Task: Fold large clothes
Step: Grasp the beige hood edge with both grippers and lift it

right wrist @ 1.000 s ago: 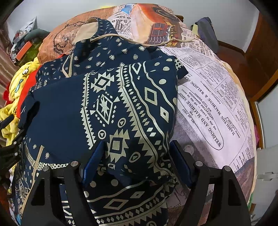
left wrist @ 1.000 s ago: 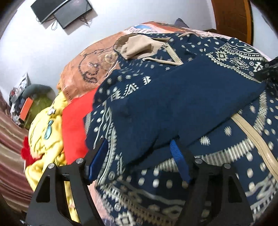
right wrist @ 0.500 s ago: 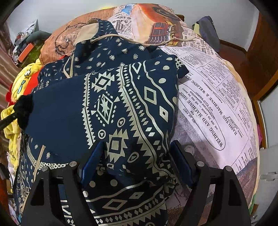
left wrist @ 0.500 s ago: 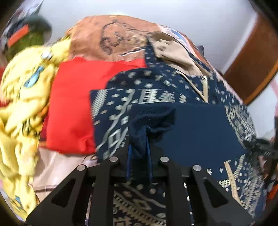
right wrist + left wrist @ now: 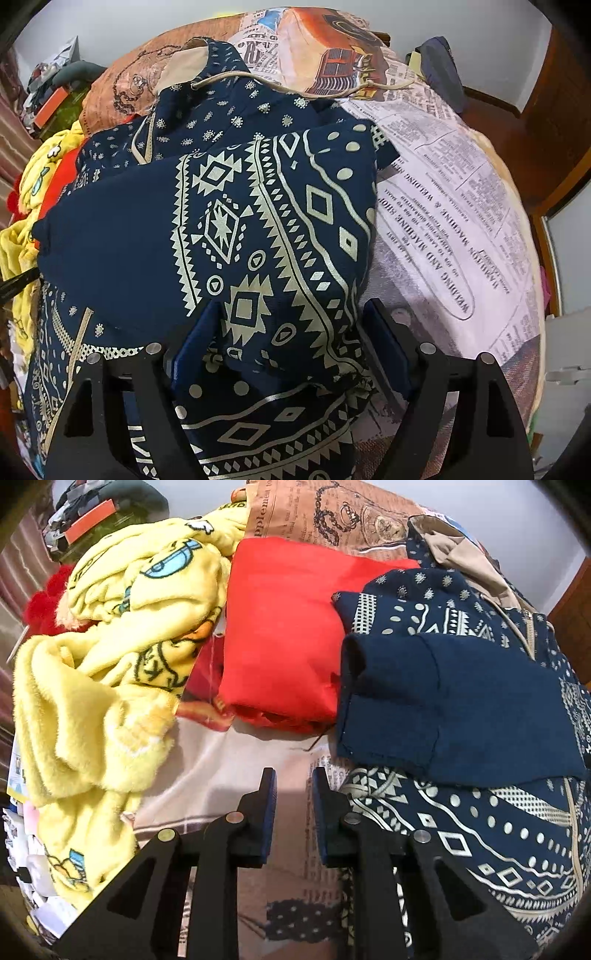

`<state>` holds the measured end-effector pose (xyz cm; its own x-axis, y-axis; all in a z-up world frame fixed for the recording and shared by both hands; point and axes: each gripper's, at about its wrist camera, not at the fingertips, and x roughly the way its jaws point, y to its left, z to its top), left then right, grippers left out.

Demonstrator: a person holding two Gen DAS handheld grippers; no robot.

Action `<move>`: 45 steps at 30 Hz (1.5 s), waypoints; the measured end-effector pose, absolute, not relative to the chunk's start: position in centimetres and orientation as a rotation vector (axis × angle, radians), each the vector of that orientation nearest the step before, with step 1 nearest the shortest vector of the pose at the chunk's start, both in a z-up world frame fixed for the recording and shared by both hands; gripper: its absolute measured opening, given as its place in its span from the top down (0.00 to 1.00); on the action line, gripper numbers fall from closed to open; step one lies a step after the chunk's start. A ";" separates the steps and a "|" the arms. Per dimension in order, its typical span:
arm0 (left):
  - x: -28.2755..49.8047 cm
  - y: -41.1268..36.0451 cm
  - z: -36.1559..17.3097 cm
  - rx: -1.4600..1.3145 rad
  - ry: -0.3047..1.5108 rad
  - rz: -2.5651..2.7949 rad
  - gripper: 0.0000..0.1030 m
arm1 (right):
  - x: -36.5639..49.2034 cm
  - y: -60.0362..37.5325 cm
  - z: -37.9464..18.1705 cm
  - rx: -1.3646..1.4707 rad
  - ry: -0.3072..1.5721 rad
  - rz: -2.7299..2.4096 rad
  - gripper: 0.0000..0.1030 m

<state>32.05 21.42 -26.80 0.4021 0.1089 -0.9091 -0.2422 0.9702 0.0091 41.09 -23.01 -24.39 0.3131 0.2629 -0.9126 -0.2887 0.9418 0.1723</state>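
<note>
Navy patterned hoodie (image 5: pixel 258 229) lies on the newspaper-print bedspread (image 5: pixel 454 229), right gripper (image 5: pixel 291 332) wide open astride its fabric. Left gripper (image 5: pixel 293 786), slightly parted, holds nothing; hoodie at two o'clock.

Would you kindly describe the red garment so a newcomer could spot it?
On the newspaper-print bedspread, look between the fluffy yellow cartoon blanket and the navy patterned hoodie. The folded plain red garment lies there, the only flat, unpatterned piece.

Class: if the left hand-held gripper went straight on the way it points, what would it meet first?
Probably the folded red fabric garment, past bare newspaper-print bedsheet; depth is unclear. The left hand-held gripper holds nothing.
</note>
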 end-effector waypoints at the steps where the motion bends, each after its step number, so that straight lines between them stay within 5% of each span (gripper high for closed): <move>1: 32.0 21.3 -26.4 -0.126 1.129 0.220 0.78 | 41.1 -22.9 -24.1 -0.033 1.198 0.361 0.24; 4: 31.9 20.5 -23.8 -0.101 1.061 0.194 0.64 | 41.1 -22.9 -22.5 -0.049 1.152 0.349 0.24; 9: 33.2 17.7 -18.9 -0.027 0.947 0.117 0.62 | 41.7 -23.0 -18.1 -0.021 1.030 0.361 0.24; 15: 37.0 13.1 -14.4 0.091 0.813 0.044 0.34 | 43.7 -21.6 -13.3 -0.029 0.899 0.392 0.24; 25: 45.8 8.1 -15.9 0.121 0.856 -0.025 0.31 | 48.9 -16.8 -12.7 -0.013 0.822 0.483 0.19; 45: 65.0 10.3 -29.3 -0.236 1.164 -0.004 0.31 | 64.1 -10.5 -25.6 0.017 1.194 0.460 0.19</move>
<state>64.96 10.31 -29.28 0.3989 -0.1247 -0.9085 -0.1190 0.9753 -0.1862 64.15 -10.51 -25.64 0.2873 0.3530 -0.8904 -0.3356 0.9078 0.2516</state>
